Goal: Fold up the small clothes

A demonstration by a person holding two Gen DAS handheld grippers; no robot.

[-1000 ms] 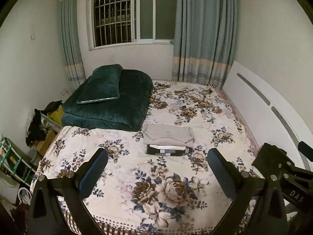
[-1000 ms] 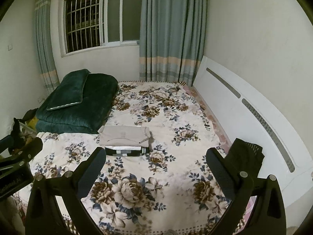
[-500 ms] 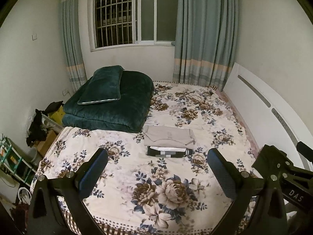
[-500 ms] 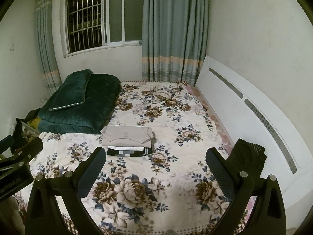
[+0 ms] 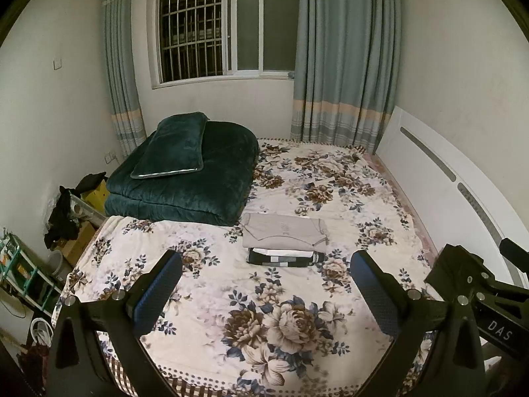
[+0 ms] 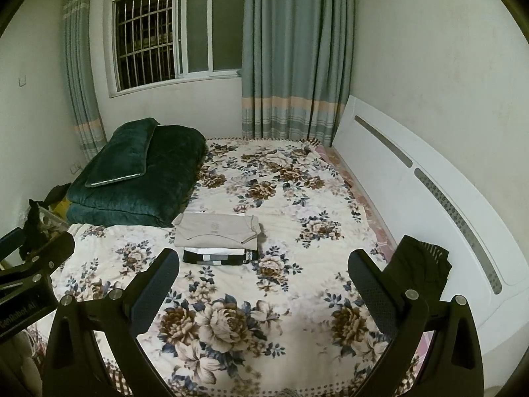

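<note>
A folded beige garment [image 5: 284, 234] lies on top of a folded black-and-white garment [image 5: 281, 257] in the middle of the floral bed [image 5: 297, 317]. The stack also shows in the right wrist view, beige piece [image 6: 216, 231] over black-and-white piece [image 6: 220, 256]. My left gripper [image 5: 266, 284] is open and empty, held above the bed's near part, short of the stack. My right gripper [image 6: 263, 281] is open and empty, to the right of the stack. A dark garment [image 6: 420, 264] lies at the bed's right edge by the headboard.
A folded dark green quilt with a pillow [image 5: 185, 172] sits at the bed's far left. A white headboard [image 6: 429, 198] runs along the right. Boxes and dark clothes [image 5: 69, 211] stand on the floor at the left. Window and curtains are behind.
Both views have shifted slightly, so the stack sits a little lower in frame. Both grippers stay open and empty. The clothes have not moved.
</note>
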